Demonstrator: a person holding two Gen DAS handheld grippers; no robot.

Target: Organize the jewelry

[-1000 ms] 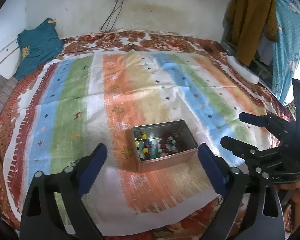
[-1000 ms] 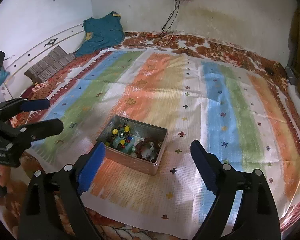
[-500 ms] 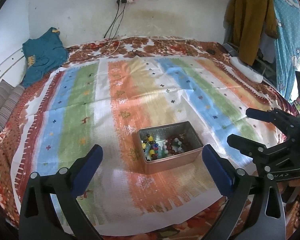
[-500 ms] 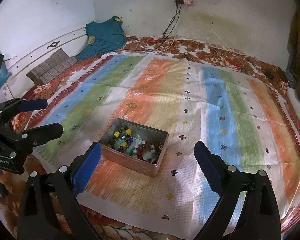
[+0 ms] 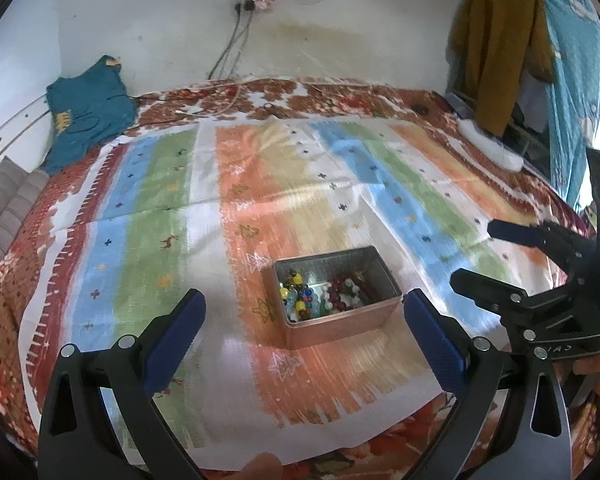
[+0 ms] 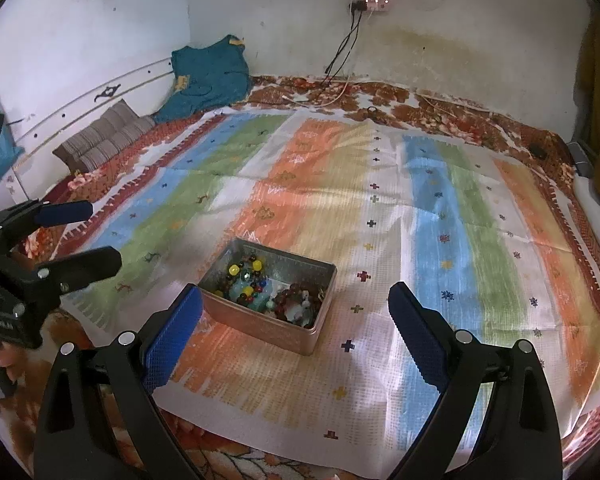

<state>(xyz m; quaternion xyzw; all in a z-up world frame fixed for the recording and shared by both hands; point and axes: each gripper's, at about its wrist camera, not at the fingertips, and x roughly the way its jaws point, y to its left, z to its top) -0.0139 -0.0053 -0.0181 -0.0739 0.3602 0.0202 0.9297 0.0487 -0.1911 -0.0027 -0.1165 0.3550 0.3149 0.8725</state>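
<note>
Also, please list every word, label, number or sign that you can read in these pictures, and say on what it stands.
White lettering on the right gripper body, in the left wrist view: blurred, not readable.
White lettering on the left gripper body, at the edge of the right wrist view: blurred, not readable.
Yellow print on the teal cloth: too small to tell.
Metal box: no text shows.

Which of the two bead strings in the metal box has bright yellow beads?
The multicoloured string, lying in the left half of the metal box as the right wrist camera sees it. It mixes yellow, blue and dark beads; the other string beside it is dark red.
</note>
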